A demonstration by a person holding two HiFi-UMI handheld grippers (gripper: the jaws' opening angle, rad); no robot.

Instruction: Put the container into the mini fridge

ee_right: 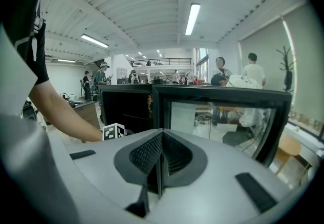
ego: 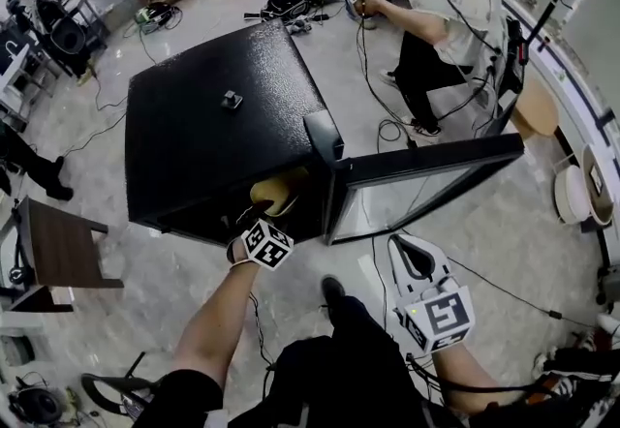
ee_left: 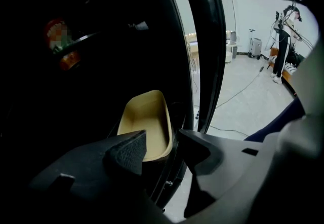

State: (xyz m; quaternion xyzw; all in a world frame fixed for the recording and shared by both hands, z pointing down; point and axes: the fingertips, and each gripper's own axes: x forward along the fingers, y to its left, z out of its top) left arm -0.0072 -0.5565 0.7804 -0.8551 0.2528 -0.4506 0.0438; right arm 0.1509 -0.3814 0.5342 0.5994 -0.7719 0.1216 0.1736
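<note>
- Head view: the black mini fridge [ego: 194, 116] fills the centre-left of the frame, with its glass door [ego: 426, 174] swung out to the right. The tan container [ego: 276, 192] sits just inside the opening. The left hand-held gripper [ego: 254, 215] is directly below it, and the right hand-held gripper [ego: 409, 252] hangs at lower right, apart from the door.
- Left gripper view: the jaws stand wide, and the container [ee_left: 144, 124] lies beyond them inside the dark fridge, touched by neither pad. It looks released, so the best move is to draw straight back without clipping its rim or the door edge.
- Right gripper view: the jaws are pressed together and empty, facing the door, well placed to push it shut.
</note>
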